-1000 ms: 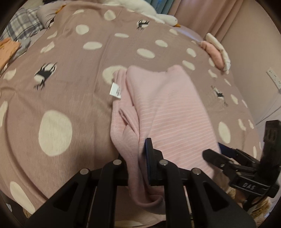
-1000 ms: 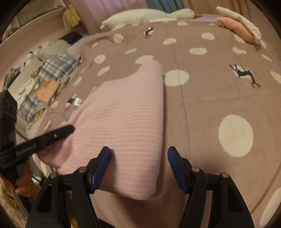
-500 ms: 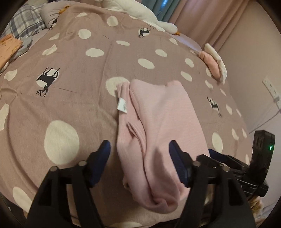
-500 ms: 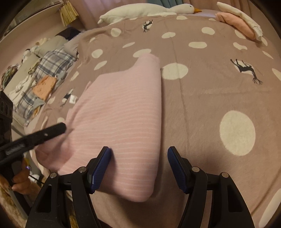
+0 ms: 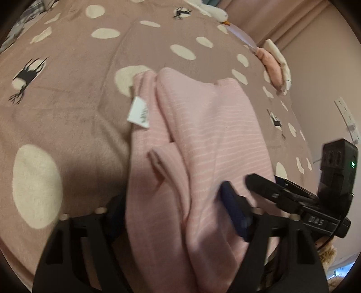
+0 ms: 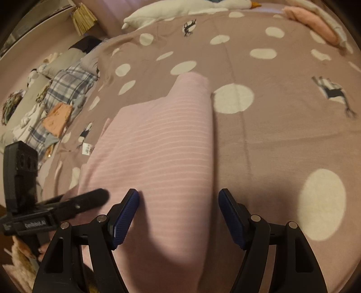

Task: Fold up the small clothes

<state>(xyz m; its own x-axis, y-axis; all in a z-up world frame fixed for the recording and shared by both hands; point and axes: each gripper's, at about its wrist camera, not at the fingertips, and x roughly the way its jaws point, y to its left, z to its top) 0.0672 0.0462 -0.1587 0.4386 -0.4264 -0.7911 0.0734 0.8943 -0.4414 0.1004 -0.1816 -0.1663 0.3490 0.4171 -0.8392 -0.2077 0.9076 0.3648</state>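
Observation:
A pink striped garment (image 5: 209, 139) lies folded lengthwise on the dotted brown bedspread (image 5: 67, 108), its white label (image 5: 138, 113) at the left edge. My left gripper (image 5: 176, 214) is open, its fingers astride the garment's near end, the left finger partly hidden under cloth. In the right wrist view the garment (image 6: 162, 144) lies the same way. My right gripper (image 6: 178, 214) is open with its blue pads astride the garment's near right edge. Each gripper shows in the other's view, the right one (image 5: 282, 191) and the left one (image 6: 74, 202).
A white goose plush (image 6: 180, 11) lies at the far end of the bed. A folded pink and white pile (image 6: 315, 24) sits at the far right. Plaid and orange clothes (image 6: 58, 101) lie at the left side. A wall (image 5: 327, 78) stands right of the bed.
My left gripper let go of the garment's near edge, opened wide, and has now moved forward so its fingers straddle the cloth. The right gripper stayed open at the near right edge.

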